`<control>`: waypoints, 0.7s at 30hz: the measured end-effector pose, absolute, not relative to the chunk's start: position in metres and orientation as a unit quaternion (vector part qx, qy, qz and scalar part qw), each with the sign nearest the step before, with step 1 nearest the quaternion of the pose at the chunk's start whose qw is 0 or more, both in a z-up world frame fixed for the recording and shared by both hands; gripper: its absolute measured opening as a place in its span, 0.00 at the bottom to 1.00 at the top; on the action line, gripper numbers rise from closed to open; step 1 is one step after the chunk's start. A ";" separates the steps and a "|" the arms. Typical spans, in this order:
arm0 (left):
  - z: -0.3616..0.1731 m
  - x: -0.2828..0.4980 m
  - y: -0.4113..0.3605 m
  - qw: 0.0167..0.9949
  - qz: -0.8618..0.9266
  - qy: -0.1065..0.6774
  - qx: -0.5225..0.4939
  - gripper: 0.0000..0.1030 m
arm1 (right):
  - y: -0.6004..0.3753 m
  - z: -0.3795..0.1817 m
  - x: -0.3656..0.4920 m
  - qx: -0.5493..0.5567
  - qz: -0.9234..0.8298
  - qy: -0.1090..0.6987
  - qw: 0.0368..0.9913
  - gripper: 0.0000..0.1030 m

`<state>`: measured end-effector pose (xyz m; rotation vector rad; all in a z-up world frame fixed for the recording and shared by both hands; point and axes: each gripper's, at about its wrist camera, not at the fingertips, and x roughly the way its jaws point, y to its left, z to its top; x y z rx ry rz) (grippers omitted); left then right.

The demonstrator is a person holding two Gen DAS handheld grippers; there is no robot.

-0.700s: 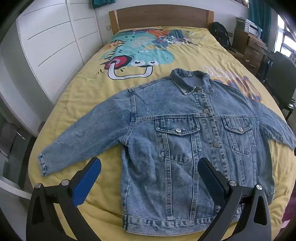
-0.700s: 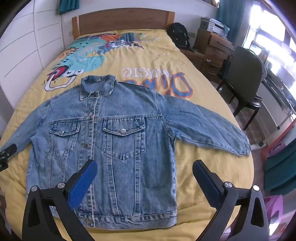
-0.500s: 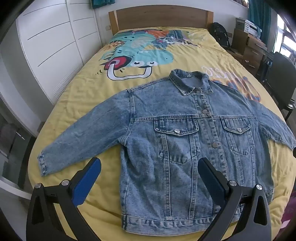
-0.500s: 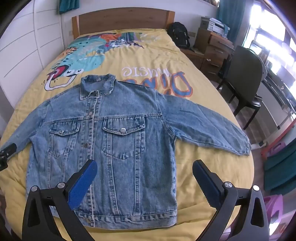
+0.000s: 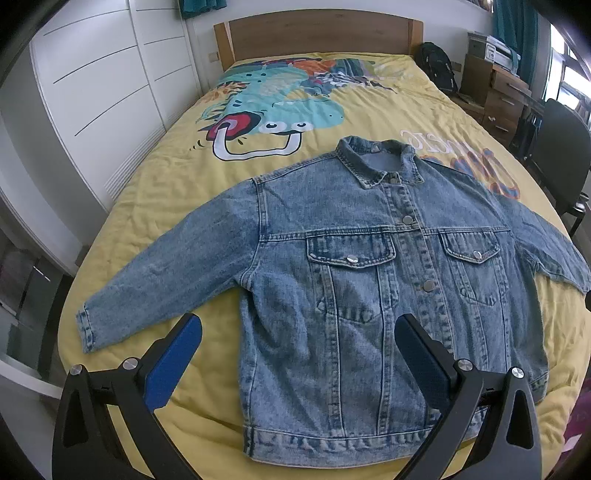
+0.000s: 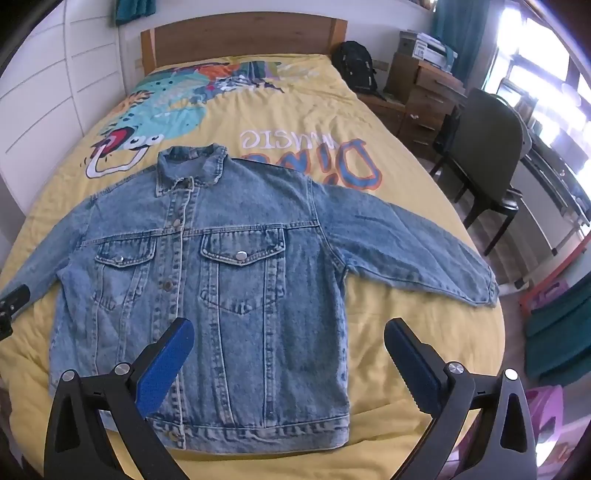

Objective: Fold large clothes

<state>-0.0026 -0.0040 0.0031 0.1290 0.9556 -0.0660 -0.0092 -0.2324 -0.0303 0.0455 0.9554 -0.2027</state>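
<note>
Denim jacket [image 5: 373,291] lies front side up and buttoned on the yellow bedspread [image 5: 155,206] of the bed, collar [image 5: 380,164] toward the wooden headboard [image 5: 317,33] and hem [image 5: 343,443] at the near edge. Both sleeves are spread outward and slightly downward: the left sleeve [image 5: 166,273] ends in a cuff near the left edge of the bed, and the right sleeve [image 6: 402,243] reaches toward the right edge, beside the dark chair [image 6: 484,147]. This flat, open layout suggests the garment is prepared for folding, with every seam and edge exposed and no fold yet made.

Left gripper [image 5: 297,347] hovers above the lower left part of the jacket, with its jaws wide apart and holding nothing; one blue pad frames bare bedspread below the left sleeve, the other overlaps the front panel. Right gripper [image 6: 288,349] hovers likewise above the lower right part, jaws wide and empty, one pad over the button placket and the other over bare bedspread below the right sleeve. Both point forward along the bed from the hem end, level and roughly side by side. A dark piece of the left gripper shows at the left edge of the right wrist view. A likely first step is to take hold of a sleeve or a side edge, though neither is touched
</note>
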 end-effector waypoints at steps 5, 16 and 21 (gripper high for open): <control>0.003 -0.003 -0.005 0.886 -0.031 0.459 0.062 0.99 | -0.232 -0.030 -0.010 0.022 -0.097 0.459 0.883 1.00; -0.003 -0.002 -0.006 0.881 -0.034 0.467 0.067 0.99 | -0.230 -0.033 -0.008 0.018 -0.096 0.467 0.879 1.00; -0.005 -0.002 -0.006 0.880 -0.034 0.468 0.067 0.99 | -0.229 -0.036 -0.007 0.018 -0.092 0.470 0.878 1.00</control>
